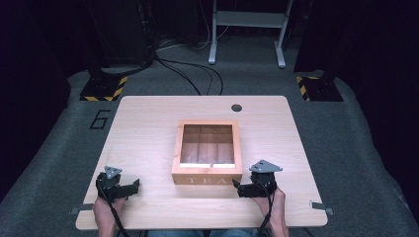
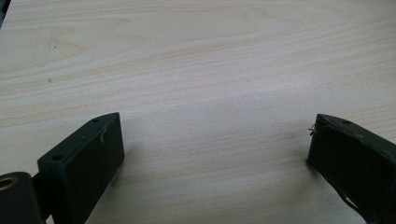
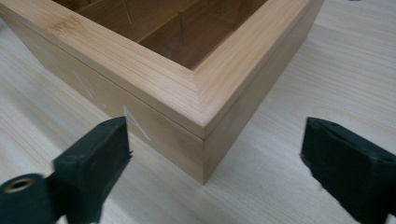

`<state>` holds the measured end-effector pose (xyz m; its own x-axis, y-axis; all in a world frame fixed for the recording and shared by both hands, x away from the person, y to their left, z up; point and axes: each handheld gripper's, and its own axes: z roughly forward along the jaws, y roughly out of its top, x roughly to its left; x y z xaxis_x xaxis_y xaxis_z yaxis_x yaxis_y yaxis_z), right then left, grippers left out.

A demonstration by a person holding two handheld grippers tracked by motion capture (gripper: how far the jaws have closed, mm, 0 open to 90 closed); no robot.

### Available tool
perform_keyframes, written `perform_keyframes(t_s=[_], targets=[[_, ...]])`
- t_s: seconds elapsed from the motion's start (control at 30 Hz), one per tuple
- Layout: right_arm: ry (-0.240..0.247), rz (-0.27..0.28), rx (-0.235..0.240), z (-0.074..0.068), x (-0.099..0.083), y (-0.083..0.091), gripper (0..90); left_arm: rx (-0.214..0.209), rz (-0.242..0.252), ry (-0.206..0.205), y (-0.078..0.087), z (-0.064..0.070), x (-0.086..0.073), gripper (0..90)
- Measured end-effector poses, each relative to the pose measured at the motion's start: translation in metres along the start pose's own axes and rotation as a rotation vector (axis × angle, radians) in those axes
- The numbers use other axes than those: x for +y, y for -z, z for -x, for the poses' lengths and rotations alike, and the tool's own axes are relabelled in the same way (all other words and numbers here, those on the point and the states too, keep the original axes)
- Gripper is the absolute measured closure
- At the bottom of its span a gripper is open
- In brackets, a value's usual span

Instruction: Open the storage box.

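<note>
Both of my hand-held grippers rest on the counter (image 1: pixel 148 113) with jaws wide apart, holding nothing. My right hand-held gripper (image 1: pixel 240 189) points at the near right corner of the wooden tea box (image 1: pixel 207 174), which sits mid-counter, so I can grab it. My left hand-held gripper (image 1: pixel 129 187) waits near the left edge.

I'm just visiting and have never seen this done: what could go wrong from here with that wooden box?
The right gripper, jaws wide open, faces the tea box at its near corner. Closing there, the jaws might slip off the angled sides or twist the box. The lid seems to have a clear window, so a bump could perhaps scratch it. The left gripper rests open over bare table, so nothing steadies the box if pushed.
</note>
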<state>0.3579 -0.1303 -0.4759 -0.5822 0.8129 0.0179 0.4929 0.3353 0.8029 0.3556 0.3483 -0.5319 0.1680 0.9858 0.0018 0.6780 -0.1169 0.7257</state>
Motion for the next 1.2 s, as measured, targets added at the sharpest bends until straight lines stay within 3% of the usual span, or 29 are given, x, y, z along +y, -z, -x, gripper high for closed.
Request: perform_keyframes(t_s=[0.33,0.5,1.2], targets=[[0.025,0.020,0.027,-0.0036,0.0002,-0.0021,39.8,0.000,0.002,-0.002,-0.0002,-0.0002,0.0001,3.3],[0.045,0.023,0.034,-0.0057,-0.0003,-0.0026,47.2,0.001,0.002,-0.002,-0.0002,-0.0002,0.0001,3.3],[0.053,0.032,0.027,-0.0054,-0.0017,0.0002,52.9,0.001,0.003,-0.002,-0.0002,-0.0002,0.0001,3.3]])
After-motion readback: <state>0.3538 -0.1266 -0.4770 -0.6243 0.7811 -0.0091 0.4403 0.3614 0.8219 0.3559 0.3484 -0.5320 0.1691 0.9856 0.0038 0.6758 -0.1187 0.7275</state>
